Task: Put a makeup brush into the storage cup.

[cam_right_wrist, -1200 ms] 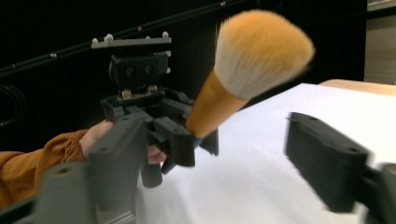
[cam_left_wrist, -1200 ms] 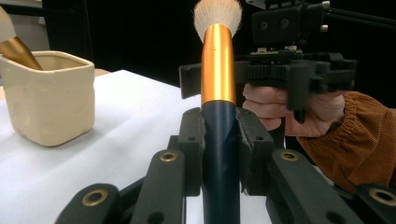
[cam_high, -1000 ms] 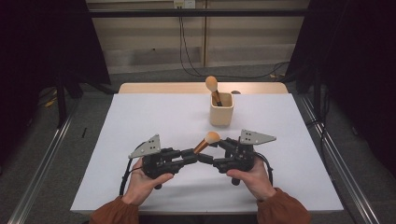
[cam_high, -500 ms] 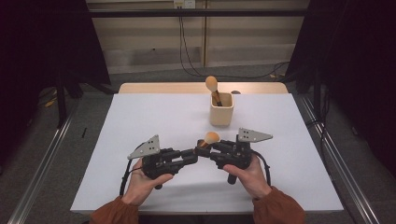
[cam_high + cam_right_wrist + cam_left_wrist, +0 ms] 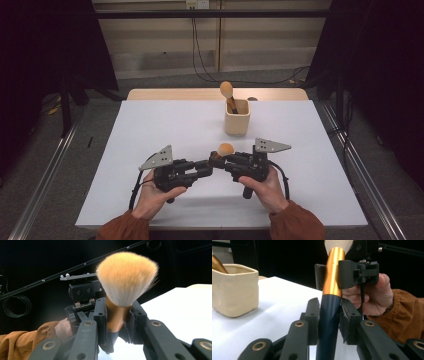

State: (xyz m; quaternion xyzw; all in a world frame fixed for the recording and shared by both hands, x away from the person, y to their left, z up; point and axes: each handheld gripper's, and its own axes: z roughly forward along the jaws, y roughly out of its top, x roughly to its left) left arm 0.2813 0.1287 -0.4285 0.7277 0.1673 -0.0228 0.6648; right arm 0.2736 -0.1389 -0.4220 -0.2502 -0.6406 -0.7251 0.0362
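A makeup brush (image 5: 226, 148) with a tan bristle head, gold ferrule and dark blue handle is held above the white table (image 5: 150, 130) between both grippers. My left gripper (image 5: 209, 164) is shut on the blue handle (image 5: 329, 322); its jaws have just eased open a touch but still press on it. My right gripper (image 5: 223, 161) faces it from the right, and its jaws have just been closing onto the gold ferrule (image 5: 116, 317). The bristle head (image 5: 127, 277) stands up above the right jaws. The two grippers meet tip to tip near the table's front middle.
A cream square cup (image 5: 236, 120) stands behind the grippers, toward the back of the table, with a second brush (image 5: 227, 91) upright in it. That cup (image 5: 234, 290) appears at the left in the left gripper view. Metal rails run along both sides of the table.
The right gripper's jaws have closed around the brush's ferrule. The brush and the left gripper have kept nearly still.
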